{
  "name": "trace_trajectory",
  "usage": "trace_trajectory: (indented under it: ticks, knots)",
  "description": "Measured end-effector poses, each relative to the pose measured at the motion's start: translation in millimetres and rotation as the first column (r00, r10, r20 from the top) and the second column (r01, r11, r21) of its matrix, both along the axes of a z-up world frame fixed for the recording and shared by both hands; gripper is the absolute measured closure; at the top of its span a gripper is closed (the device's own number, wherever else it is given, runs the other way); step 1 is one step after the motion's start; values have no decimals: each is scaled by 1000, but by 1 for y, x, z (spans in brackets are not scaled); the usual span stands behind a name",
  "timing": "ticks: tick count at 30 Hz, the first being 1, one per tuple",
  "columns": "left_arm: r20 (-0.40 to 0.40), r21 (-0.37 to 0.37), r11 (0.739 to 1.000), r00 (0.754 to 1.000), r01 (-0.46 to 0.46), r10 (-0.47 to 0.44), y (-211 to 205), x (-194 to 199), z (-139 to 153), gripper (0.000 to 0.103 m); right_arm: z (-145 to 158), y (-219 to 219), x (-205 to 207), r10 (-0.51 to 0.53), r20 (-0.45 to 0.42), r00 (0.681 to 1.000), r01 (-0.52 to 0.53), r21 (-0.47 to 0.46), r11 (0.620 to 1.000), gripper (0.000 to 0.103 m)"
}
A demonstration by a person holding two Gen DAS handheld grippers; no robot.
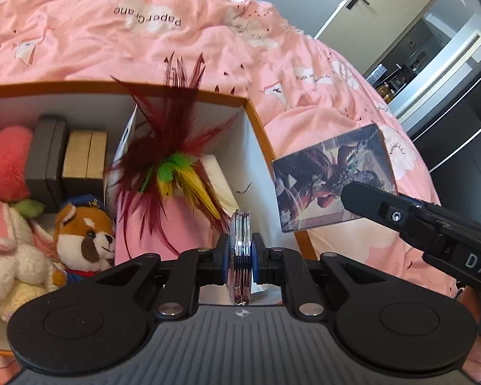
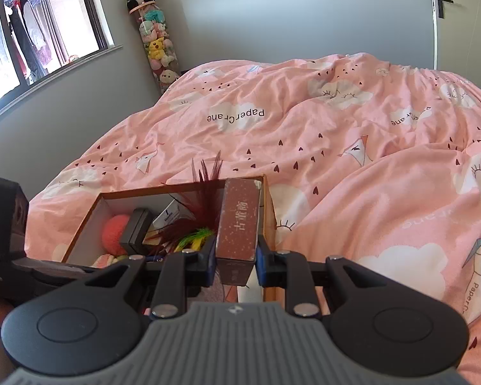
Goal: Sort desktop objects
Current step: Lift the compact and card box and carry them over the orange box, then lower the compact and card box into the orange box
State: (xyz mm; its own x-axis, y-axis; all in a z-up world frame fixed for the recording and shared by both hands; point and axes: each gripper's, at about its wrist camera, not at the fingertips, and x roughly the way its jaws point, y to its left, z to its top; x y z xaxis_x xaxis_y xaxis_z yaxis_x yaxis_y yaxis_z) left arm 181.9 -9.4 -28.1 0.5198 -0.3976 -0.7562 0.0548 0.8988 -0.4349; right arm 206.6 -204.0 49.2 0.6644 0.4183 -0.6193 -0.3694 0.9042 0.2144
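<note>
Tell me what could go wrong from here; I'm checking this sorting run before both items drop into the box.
The shuttlecock is pinched only by its thin metal base in the left claw, so it could twist or slip. The card box in the right claw hangs at the orange box's edge and may catch the rim. The claws sit close and could collide.

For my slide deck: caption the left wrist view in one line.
Left gripper holds a feathered shuttlecock over the orange-rimmed storage box, while the right gripper carries a printed card box alongside.
</note>
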Motion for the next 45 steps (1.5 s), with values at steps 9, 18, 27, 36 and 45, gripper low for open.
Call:
trace_trajectory:
  ticks: [9, 18, 27, 36, 45]
  knots:
    - [-62, 41, 999, 998, -12, 15, -11, 13, -24, 88, -8, 0, 11, 5, -15, 1000, -5, 4, 1000, 78]
    - [-122, 33, 999, 992, -8, 12, -11, 17, -37, 85, -14, 1, 21, 14, -25, 1000, -14, 3, 1000, 78]
    - [-59, -20, 1000, 998, -20, 19, 7, 11, -17, 82, -11, 14, 38, 29, -8, 1000, -29, -8, 1000, 78]
    - [-13, 24, 999, 999, -43, 43, 23, -8, -2, 82, -21, 45, 76, 17, -16, 1000, -17, -1, 1000, 78]
    - [-1, 33, 996, 997, -78, 78, 37, -16, 2, 82, -36, 73, 101, -8, -70, 997, 12, 47, 999, 78]
